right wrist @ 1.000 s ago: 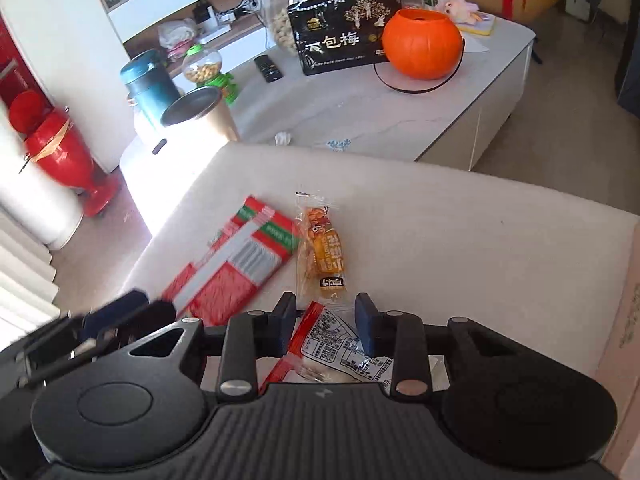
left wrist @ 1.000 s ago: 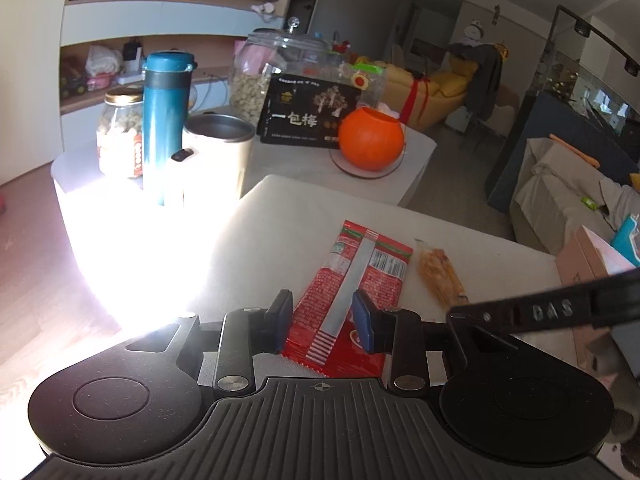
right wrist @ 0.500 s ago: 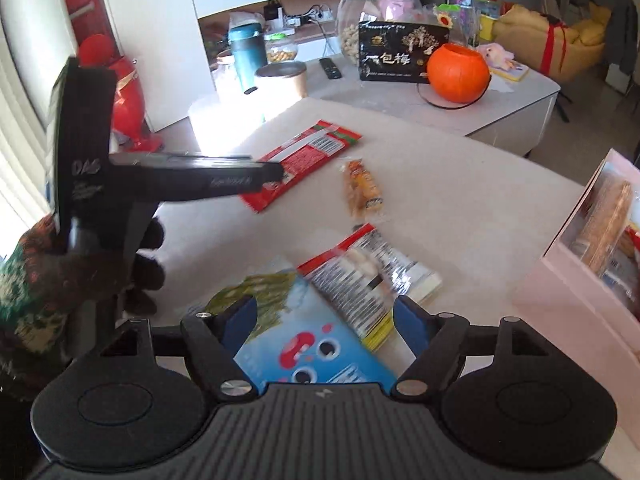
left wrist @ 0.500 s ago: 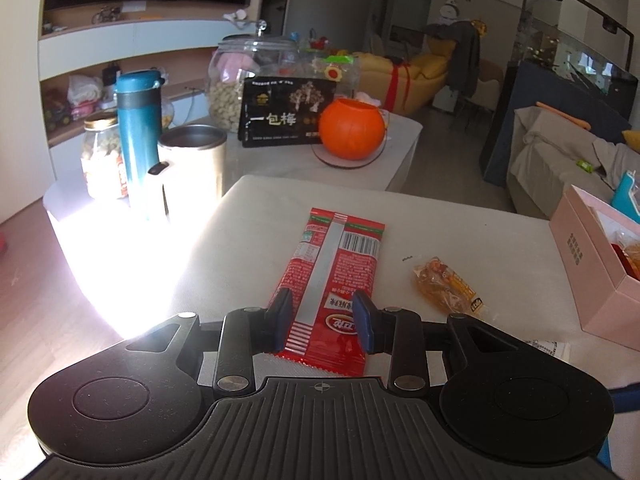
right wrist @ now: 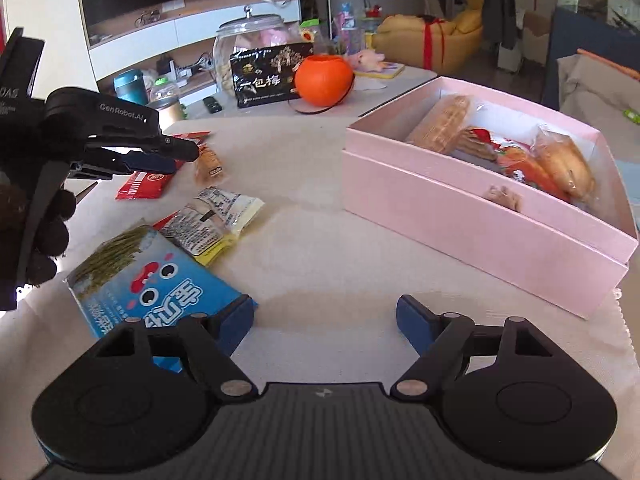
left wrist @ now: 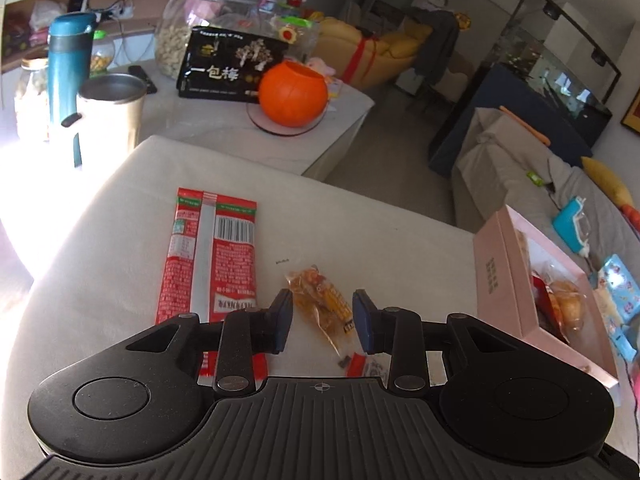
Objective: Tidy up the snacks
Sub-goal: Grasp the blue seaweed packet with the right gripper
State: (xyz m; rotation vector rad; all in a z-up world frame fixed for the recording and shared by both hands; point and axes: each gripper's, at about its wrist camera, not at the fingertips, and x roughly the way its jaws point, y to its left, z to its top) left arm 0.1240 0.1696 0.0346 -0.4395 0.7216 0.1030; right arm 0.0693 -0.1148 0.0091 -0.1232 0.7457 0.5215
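Note:
On the pale tabletop lie a long red packet, a small orange snack packet, a white-and-yellow packet and a blue packet. An open pink box holding several snacks stands to the right. My left gripper hovers over the orange packet, its jaws a narrow gap apart and gripping nothing. My right gripper hangs over bare table in front of the box. Its jaws are opening wide, with nothing between them; the blue packet lies under its left finger.
Behind is a low table with an orange pumpkin pail, a black bag, a glass jar, a teal flask and a steel cup. A gloved hand holds the left gripper. A sofa stands at the right.
My right gripper let go of the white-and-yellow packet, opened wide and drew back and right toward the pink box. My left gripper shifted right, from over the red packet to over the orange one.

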